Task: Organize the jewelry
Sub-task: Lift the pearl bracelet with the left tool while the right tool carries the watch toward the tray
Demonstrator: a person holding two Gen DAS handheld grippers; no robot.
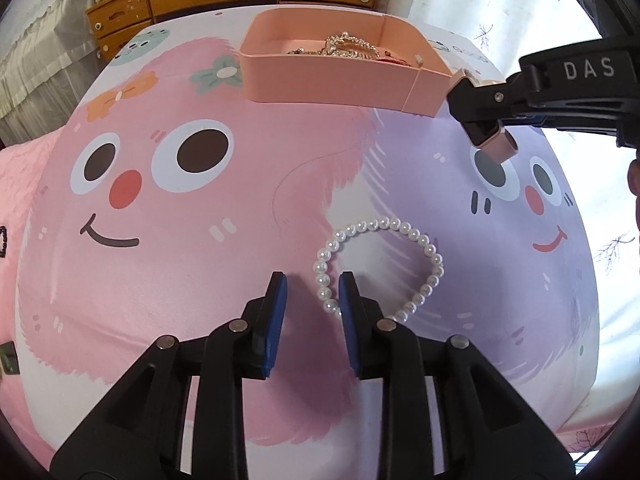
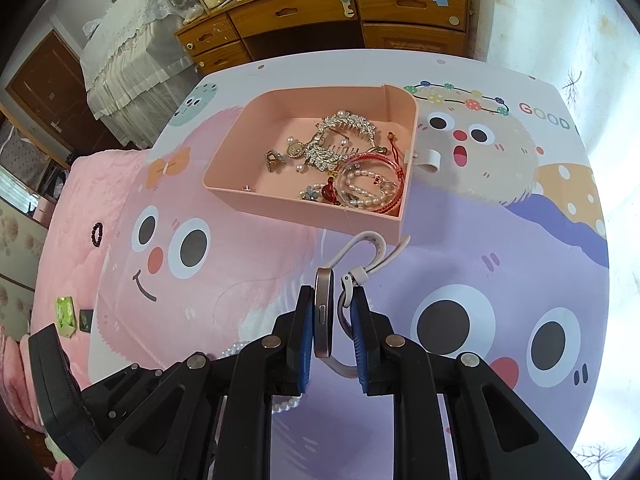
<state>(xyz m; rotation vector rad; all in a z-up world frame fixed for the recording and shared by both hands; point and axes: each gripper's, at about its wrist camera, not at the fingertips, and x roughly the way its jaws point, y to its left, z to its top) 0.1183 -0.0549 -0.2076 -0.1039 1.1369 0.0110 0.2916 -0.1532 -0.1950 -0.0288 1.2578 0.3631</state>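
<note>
A pink tray [image 2: 372, 218] holds several pieces of jewelry: a crystal hair comb [image 2: 348, 122], red bangles [image 2: 372, 160] and pearl strands. My right gripper [image 2: 331, 292] is shut on a rose-gold watch [image 2: 323, 312] with a pale strap [image 2: 370, 242], held above the mat just in front of the tray. The right gripper also shows in the left wrist view [image 1: 496, 140], right of the tray [image 1: 320, 80]. A white pearl bracelet [image 1: 384, 268] lies on the mat. My left gripper [image 1: 312, 286] is open and low, its right finger touching the bracelet's left side.
The table wears a cartoon-face mat [image 2: 192, 248]. A small dark bead bracelet [image 2: 97, 234] lies on pink bedding at the left. A green packet [image 2: 66, 314] lies nearby. A wooden dresser [image 2: 320, 12] stands behind the table.
</note>
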